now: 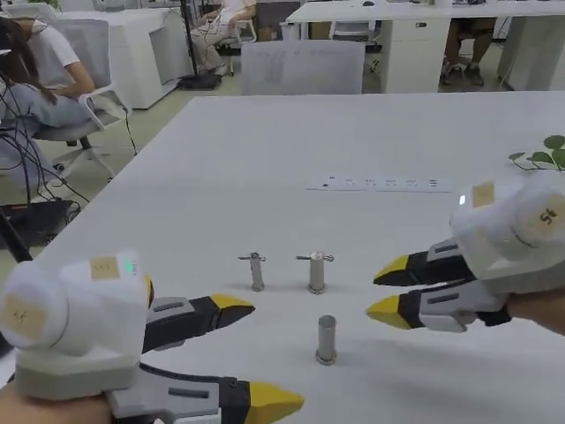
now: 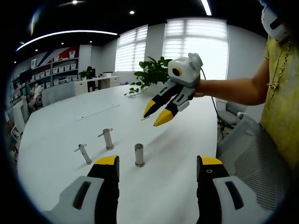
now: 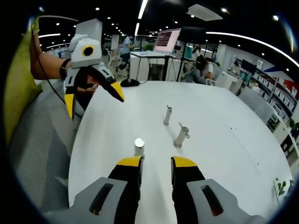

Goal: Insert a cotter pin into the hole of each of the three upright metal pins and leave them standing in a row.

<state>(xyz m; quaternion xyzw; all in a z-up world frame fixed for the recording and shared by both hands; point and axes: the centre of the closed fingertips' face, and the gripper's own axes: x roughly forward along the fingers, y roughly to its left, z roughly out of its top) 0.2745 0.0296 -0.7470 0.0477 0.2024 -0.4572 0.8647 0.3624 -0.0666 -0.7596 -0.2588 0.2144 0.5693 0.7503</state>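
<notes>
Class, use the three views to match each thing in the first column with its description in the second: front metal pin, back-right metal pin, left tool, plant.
Column one
1. front metal pin
2. back-right metal pin
3. left tool
4. plant

Column two
A. jaws wide apart, holding nothing
B. green leaves at the head view's right edge
C. cotter pin through its top
D. stands alone nearest the person, nothing through it

Pairs: 1-D, 2-C, 3-A, 4-B

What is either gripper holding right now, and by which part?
Nothing that I can see. The left gripper is open and empty; the right gripper shows a bare gap between its jaws.
</notes>
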